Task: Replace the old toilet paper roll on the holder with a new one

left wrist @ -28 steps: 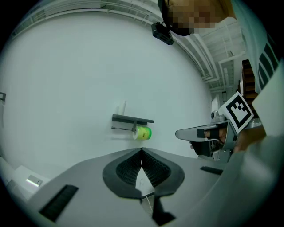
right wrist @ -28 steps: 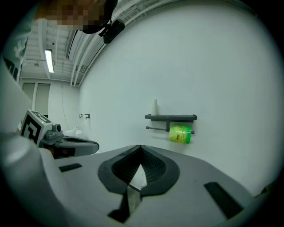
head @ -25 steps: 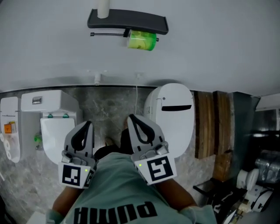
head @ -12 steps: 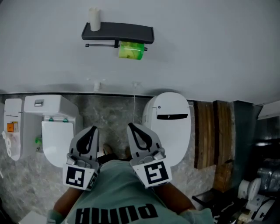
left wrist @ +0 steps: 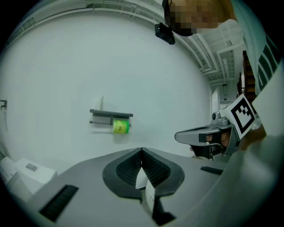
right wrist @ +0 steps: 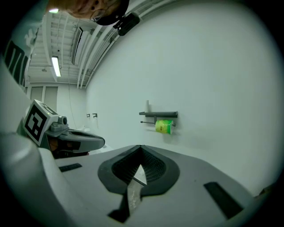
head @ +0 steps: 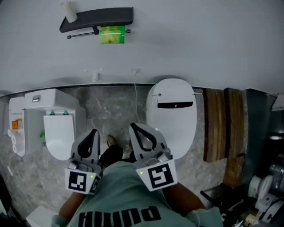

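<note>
Your left gripper (left wrist: 141, 150) and right gripper (right wrist: 141, 146) each have their jaws pressed together with nothing between them. They sit side by side. Since a second ago the holder (head: 96, 20) and the green roll (head: 112, 34) hanging under it have slid left in the head view, well apart from both grippers. The white cylinder (head: 69, 10) standing on the holder is cut off by the top edge.

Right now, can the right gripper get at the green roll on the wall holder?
Probably not from here. Nothing stands between the right gripper and the green roll under the black holder, but the roll hangs well out of reach on the wall, and the jaws are shut.
</note>
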Demonstrator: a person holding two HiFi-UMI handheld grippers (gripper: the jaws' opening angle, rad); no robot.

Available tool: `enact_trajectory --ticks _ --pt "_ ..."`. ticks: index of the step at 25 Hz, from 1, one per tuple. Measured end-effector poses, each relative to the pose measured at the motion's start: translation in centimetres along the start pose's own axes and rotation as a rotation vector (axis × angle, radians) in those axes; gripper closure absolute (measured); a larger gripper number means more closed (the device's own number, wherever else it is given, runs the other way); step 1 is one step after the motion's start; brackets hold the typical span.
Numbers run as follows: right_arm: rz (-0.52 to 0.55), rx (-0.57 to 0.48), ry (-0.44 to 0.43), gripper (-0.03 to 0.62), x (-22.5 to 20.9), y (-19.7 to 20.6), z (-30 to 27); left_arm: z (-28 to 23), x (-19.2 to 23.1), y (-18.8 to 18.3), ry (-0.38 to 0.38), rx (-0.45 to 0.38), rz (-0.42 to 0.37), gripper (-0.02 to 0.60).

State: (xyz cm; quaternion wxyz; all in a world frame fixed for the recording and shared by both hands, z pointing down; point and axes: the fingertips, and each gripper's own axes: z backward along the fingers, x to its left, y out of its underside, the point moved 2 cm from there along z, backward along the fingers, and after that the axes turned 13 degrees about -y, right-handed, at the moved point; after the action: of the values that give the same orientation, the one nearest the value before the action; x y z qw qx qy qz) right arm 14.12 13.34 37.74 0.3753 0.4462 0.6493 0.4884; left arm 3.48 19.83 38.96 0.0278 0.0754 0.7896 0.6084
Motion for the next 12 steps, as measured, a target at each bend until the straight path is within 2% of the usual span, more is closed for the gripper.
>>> enact_trajectory --ticks 5,12 --pt "-0.023 0.009 -0.010 0.591 0.6 2.5 2.3 1.0 -2.7 2.4 0.003 0.028 -0.019 0.578" --pt "-0.006 0.032 -0.010 0.591 1.0 4.0 4.6 2.3 -4.2 3.0 -0.008 0.002 -0.012 0.578"
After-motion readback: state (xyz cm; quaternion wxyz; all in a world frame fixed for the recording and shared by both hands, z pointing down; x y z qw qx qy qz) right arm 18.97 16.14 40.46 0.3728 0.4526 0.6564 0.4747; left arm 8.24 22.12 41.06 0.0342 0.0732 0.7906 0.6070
